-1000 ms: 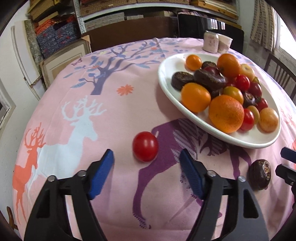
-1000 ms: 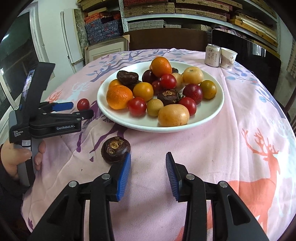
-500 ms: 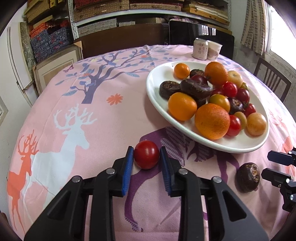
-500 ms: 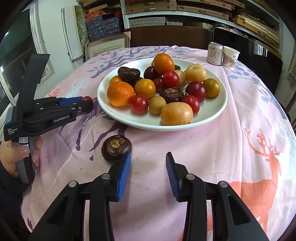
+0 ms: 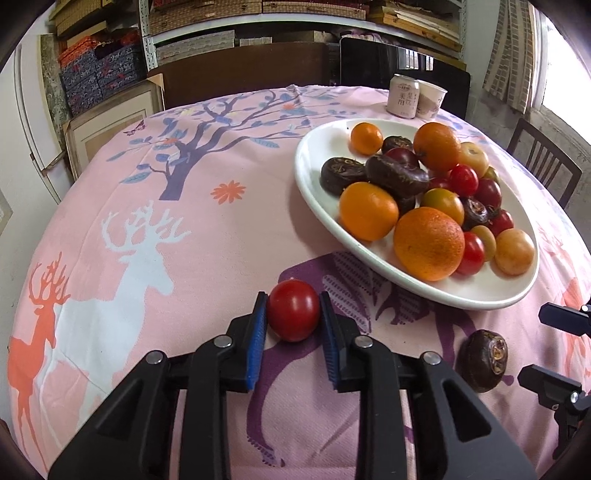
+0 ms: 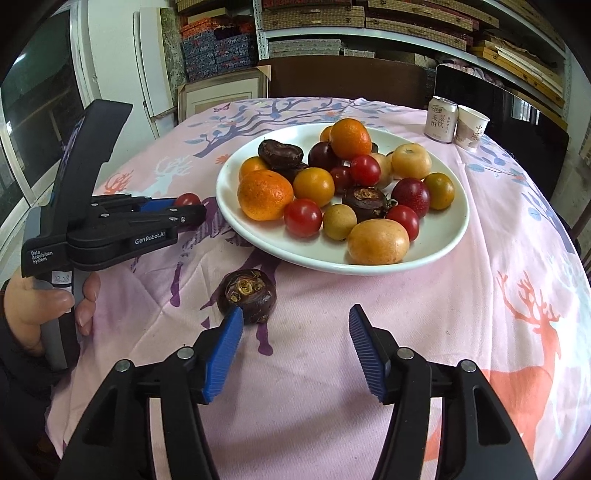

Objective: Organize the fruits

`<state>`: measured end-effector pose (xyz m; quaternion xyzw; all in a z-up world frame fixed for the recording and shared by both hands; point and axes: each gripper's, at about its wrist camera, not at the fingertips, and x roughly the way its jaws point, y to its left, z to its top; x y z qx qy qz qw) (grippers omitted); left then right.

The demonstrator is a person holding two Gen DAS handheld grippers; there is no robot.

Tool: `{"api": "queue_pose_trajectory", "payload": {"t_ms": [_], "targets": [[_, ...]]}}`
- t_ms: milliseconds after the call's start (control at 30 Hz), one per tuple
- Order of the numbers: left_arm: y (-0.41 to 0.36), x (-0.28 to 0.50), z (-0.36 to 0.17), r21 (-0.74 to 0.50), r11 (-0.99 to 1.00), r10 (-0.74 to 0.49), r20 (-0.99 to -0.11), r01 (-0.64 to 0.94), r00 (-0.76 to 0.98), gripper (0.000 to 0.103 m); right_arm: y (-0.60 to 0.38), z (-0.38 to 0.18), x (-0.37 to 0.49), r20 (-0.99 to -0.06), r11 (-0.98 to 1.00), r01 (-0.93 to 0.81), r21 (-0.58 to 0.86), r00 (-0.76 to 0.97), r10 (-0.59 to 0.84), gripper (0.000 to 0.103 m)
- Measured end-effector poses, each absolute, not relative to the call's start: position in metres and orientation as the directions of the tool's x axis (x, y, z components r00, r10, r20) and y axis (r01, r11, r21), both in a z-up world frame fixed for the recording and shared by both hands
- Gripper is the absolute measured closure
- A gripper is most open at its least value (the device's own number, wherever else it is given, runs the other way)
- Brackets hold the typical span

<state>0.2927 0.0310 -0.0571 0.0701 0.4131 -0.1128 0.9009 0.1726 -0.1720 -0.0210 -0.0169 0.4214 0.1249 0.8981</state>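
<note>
Left tool (image 5: 293, 314) pinches tomato (image 5: 293, 315); right tool (image 6: 295, 328) opening, nothing between.

The place looked like a lived-in home room used partly for storage. A round table (image 5: 229, 229) wore a pink deer-print cloth; behind it stood wooden chairs (image 5: 543, 162), metal shelves (image 6: 369, 22) stacked with woven boxes, and framed pictures (image 5: 110, 125) leaning against the wall.

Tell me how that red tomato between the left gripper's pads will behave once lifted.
The red tomato looks round and glossy, so it may slip or roll out if the left gripper loosens. Its thin skin probably bruises or splits under hard squeezing. It seems small and likely light.
</note>
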Motion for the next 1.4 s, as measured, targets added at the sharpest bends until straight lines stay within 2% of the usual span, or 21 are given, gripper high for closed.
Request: {"api": "queue_pose_trajectory", "payload": {"t_ms": [367, 500, 767, 833, 867, 900, 1400], "targets": [[0.032, 0.287, -0.054, 0.031, 0.966, -0.148, -0.748, 0.257, 0.647, 0.077, -0.157, -0.023, 0.178, -0.783, 0.953, -0.287, 0.1, 0.569, 0.253, 0.039], [0.032, 0.286, -0.054, 0.029, 0.965, -0.152, -0.747, 0.26, 0.648, 0.077, -0.146, -0.028, 0.188, -0.792, 0.956, -0.289, 0.054, 0.571, 0.218, 0.039], [0.031, 0.286, -0.054, 0.03, 0.965, -0.15, -0.748, 0.259, 0.646, 0.077, -0.135, -0.038, 0.208, -0.816, 0.954, -0.288, 0.08, 0.531, 0.228, 0.039], [0.031, 0.285, -0.054, 0.03, 0.965, -0.15, -0.748, 0.26, 0.646, 0.077, -0.133, -0.038, 0.207, -0.816, 0.953, -0.295, 0.068, 0.533, 0.223, 0.044], [0.031, 0.285, -0.054, 0.03, 0.965, -0.15, -0.748, 0.259, 0.647, 0.077, -0.132, -0.038, 0.207, -0.815, 0.952, -0.299, 0.058, 0.537, 0.218, 0.057], [0.031, 0.285, -0.054, 0.03, 0.965, -0.15, -0.747, 0.259, 0.647, 0.077, -0.131, -0.037, 0.206, -0.813, 0.949, -0.31, 0.058, 0.537, 0.226, 0.062], [0.032, 0.281, -0.05, 0.028, 0.966, -0.154, -0.736, 0.257, 0.659, 0.077, -0.166, -0.026, 0.181, -0.784, 0.95, -0.283, 0.133, 0.557, 0.276, 0.062]]}}
